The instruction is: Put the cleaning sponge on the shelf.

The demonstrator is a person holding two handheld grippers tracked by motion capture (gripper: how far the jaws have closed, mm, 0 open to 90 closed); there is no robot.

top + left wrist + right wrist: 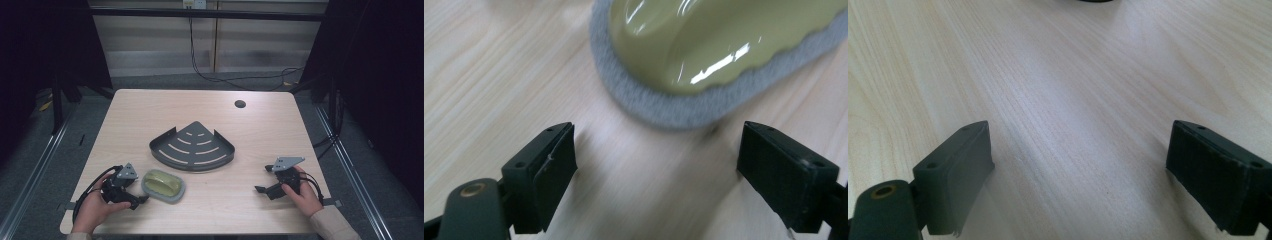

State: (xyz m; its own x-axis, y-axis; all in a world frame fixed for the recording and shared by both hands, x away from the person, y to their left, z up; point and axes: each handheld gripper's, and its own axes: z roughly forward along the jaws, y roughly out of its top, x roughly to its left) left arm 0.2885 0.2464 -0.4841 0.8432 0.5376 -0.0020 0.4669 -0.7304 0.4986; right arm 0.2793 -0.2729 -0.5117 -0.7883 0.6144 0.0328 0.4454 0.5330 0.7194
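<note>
Lying near the table's (150, 105) front-left edge, long axis left-right, yellow-green soap on grey pad (163, 185); flanking it, left gripper (140, 199) and, across bare wood, right gripper (260, 189), both gaping wide, gripping nothing.

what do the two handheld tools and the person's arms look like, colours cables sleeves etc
Both are black two-jaw devices. The left tool and right tool each carry a grey three-cornered plate on top and trail a black cable. Up close, the jaws are blocky dark pads with small screw holes, and a brass-coloured rivet shows at the left jaw's base. The person wears light beige sleeves.
</note>
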